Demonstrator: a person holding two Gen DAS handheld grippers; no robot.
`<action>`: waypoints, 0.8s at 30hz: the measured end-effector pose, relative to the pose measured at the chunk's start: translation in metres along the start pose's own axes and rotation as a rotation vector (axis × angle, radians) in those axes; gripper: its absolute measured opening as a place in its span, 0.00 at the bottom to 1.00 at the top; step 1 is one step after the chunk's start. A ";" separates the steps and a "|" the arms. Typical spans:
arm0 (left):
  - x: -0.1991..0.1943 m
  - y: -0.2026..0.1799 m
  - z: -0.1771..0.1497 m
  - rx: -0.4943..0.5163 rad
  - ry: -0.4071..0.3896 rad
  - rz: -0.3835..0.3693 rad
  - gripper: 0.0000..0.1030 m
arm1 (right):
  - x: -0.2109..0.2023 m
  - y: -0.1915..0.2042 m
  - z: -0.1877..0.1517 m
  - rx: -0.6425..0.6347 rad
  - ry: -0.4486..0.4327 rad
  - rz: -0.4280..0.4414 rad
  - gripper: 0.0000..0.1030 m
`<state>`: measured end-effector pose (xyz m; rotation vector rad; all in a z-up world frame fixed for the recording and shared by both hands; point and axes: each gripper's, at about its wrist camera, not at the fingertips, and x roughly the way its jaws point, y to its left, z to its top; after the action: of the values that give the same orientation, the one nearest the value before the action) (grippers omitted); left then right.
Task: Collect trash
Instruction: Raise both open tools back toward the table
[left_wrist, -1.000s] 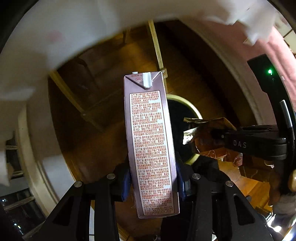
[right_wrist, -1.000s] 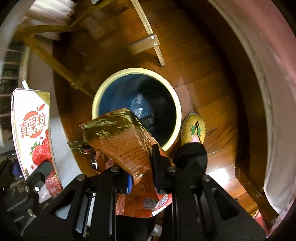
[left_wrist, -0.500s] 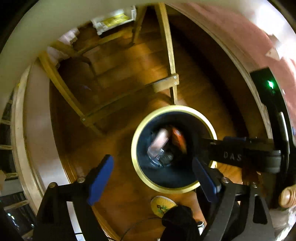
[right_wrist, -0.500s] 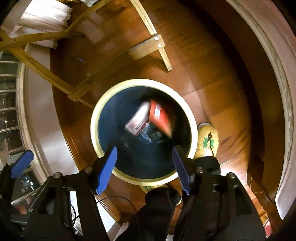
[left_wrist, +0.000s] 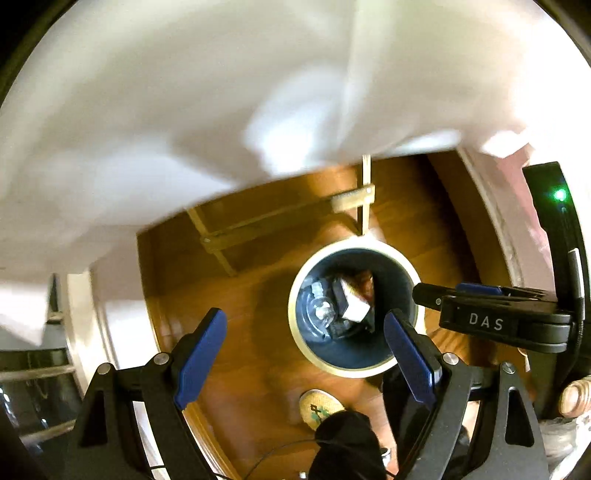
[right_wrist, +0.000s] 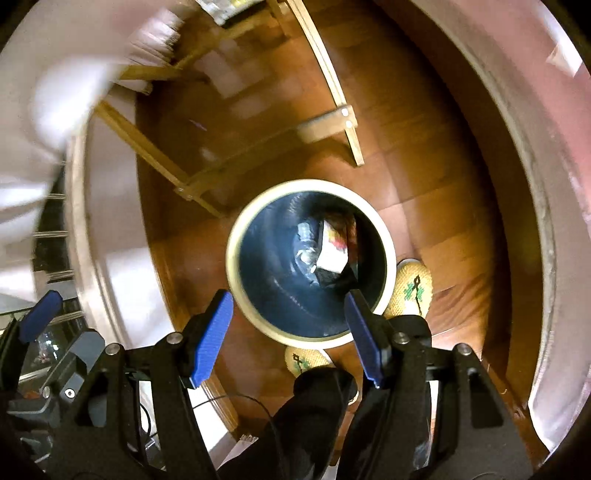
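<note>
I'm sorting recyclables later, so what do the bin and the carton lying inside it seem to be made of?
The bin looks like smooth plastic: dark blue inner wall with faint gloss streaks, and a cream rim. It could be coated metal.

The carton looks like printed, coated paperboard: flat white faces, sharp folded edges, red print.

Beside it lies what seems a clear plastic bottle, glinting; blur leaves that open.

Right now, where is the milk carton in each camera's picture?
Left wrist view: milk carton lies inside the trash bin, right of centre.
Right wrist view: same carton inside the bin, just right of centre.
Shared landmark: the yellow slipper on the floor below the bin.
</note>
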<state>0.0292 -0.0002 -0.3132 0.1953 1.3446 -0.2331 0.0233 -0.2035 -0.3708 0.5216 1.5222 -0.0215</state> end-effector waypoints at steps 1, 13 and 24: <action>-0.014 0.001 0.001 -0.005 -0.014 0.001 0.86 | -0.011 0.004 0.000 -0.007 -0.008 0.000 0.59; -0.208 0.025 0.020 -0.029 -0.247 0.007 0.86 | -0.179 0.066 -0.026 -0.159 -0.120 0.019 0.58; -0.323 0.048 0.033 -0.049 -0.429 -0.018 0.86 | -0.307 0.111 -0.056 -0.270 -0.327 0.005 0.58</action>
<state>0.0069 0.0542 0.0093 0.0848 0.9252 -0.2416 -0.0145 -0.1793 -0.0421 0.2891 1.1805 0.0976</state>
